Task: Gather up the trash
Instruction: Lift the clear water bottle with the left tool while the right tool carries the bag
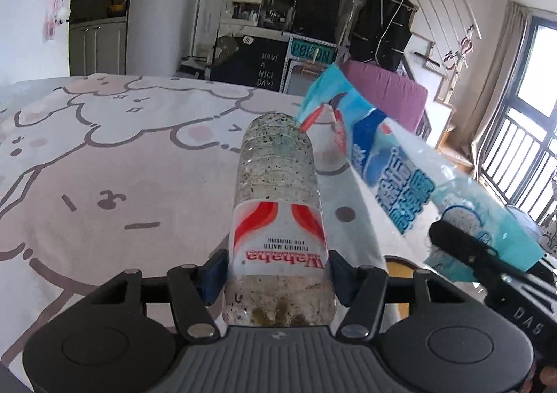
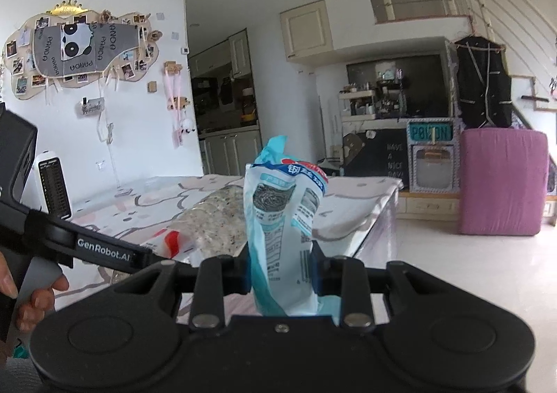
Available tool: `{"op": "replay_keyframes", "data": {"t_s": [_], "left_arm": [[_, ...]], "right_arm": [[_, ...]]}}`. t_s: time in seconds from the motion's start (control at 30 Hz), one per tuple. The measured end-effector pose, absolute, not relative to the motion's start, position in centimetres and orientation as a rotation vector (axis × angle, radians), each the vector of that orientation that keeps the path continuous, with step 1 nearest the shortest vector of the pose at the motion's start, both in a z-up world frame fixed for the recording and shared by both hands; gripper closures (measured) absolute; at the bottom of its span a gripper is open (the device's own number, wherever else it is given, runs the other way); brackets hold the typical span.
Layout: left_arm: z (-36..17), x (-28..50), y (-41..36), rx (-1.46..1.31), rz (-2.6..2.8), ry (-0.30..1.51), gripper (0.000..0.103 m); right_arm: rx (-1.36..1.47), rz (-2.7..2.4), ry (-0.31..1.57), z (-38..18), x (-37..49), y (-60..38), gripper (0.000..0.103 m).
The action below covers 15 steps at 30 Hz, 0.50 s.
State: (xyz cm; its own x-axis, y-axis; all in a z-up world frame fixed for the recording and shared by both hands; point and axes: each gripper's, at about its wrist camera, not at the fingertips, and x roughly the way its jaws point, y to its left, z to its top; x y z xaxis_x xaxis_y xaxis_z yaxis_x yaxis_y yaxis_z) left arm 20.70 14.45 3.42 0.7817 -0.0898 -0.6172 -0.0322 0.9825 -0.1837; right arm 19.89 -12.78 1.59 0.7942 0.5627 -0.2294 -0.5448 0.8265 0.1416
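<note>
- Above the bench, left claw clamps a bottle; its cap end hides below.
- Right claw pinches a blue packet, bottom hidden.

Bottle label — "Wahaha"; left gripper arm — "GenRobot.AI"; sign — "POISON".

Clear plastic bottle, red-white label, speckled grime inside, pinched between left fingers, pointing forward beyond them. Crumpled blue-white wrapper upright between right fingers, top flopping above them.
</note>
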Motion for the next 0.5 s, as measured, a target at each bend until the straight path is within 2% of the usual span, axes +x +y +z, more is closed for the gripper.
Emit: {"op": "replay_keyframes", "data": {"t_s": [0.5], "left_arm": [[4.8,21.5,6.4,-0.197,-0.200,0.613,0.042]], "right_arm": [[0.001,0.398,0.213,5.8,17.2,-23.9,0.072]]}}
